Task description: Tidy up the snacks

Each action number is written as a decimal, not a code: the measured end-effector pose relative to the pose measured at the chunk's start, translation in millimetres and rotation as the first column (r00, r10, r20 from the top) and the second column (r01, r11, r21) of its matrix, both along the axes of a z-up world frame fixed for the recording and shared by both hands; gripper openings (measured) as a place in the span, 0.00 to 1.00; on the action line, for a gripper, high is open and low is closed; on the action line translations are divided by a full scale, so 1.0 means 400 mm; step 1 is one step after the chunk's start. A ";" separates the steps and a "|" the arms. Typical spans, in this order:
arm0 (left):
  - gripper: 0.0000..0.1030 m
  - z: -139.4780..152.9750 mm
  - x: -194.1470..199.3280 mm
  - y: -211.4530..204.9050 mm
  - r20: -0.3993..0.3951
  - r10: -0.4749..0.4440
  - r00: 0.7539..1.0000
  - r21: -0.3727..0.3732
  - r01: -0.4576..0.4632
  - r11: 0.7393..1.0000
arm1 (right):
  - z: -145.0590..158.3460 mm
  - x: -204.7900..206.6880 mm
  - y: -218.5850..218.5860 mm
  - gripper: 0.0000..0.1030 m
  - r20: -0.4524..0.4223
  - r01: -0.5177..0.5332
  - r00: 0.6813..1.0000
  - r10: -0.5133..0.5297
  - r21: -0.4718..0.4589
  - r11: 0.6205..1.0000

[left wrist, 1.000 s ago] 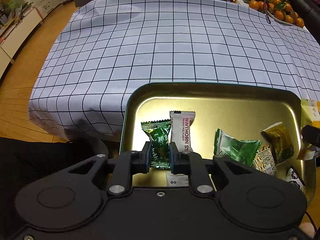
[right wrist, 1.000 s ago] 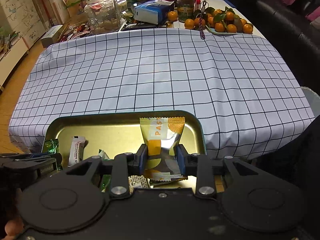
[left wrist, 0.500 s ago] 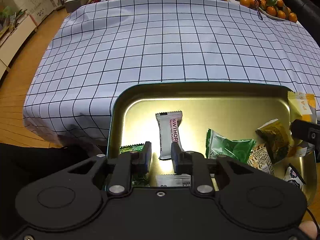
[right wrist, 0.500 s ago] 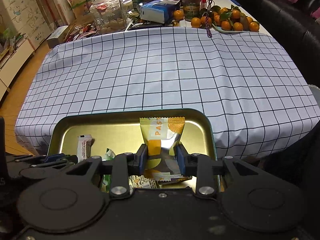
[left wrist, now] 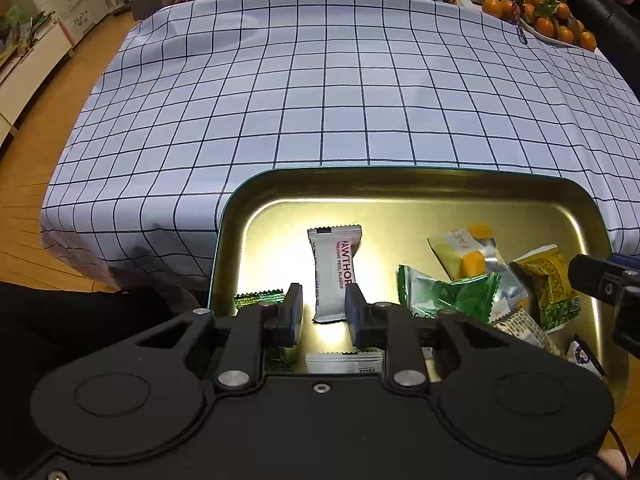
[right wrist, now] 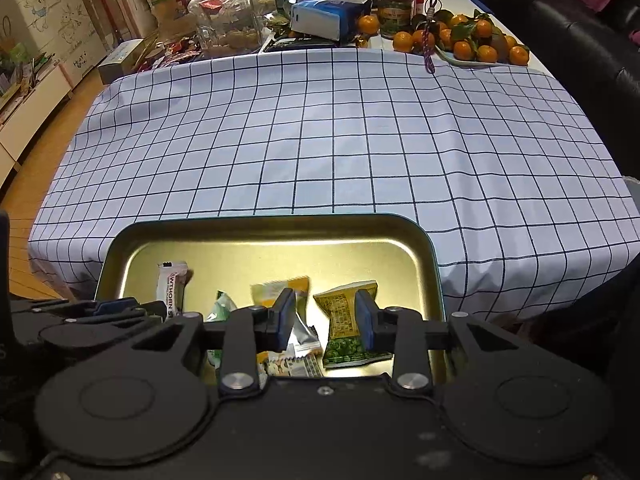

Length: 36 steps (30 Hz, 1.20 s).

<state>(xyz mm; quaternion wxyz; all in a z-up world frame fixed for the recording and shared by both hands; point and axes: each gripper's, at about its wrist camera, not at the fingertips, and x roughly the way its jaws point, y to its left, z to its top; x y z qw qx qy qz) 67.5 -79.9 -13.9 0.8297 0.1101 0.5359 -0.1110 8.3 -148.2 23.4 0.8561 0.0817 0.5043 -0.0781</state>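
Item: white hawthorn bar (left wrist: 335,276), long axis pointing away, lay between my left claw's (left wrist: 322,312) parted, empty-looking jaws.

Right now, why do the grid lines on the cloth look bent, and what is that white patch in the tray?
Left wrist view: the fisheye lens bows the cloth lines; lamp glare whitens the tray floor. Right wrist view: same bowing, milder glare.

Black gripper (left wrist: 322,314); blue pads (left wrist: 297,312); silver screws
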 end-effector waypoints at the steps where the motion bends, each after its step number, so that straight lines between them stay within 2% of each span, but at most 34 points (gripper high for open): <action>1: 0.33 0.000 0.000 0.000 0.001 0.004 1.000 0.000 -0.004 1.000 | -0.003 0.001 -0.001 0.33 -0.007 0.004 1.000 -0.004 -0.003 1.000; 8: 0.33 0.000 0.000 0.000 0.006 0.014 1.000 0.002 -0.014 1.000 | -0.026 0.015 -0.012 0.33 -0.063 0.058 0.996 -0.061 -0.054 0.997; 14: 0.33 0.003 -0.001 0.004 0.010 0.017 1.000 0.002 -0.017 1.000 | -0.040 0.019 -0.023 0.33 -0.097 0.083 0.991 -0.087 -0.048 0.995; 36: 0.33 0.005 -0.004 0.005 0.016 0.033 0.999 0.011 -0.034 0.999 | -0.046 0.019 -0.024 0.33 -0.118 0.081 0.989 -0.086 -0.048 0.996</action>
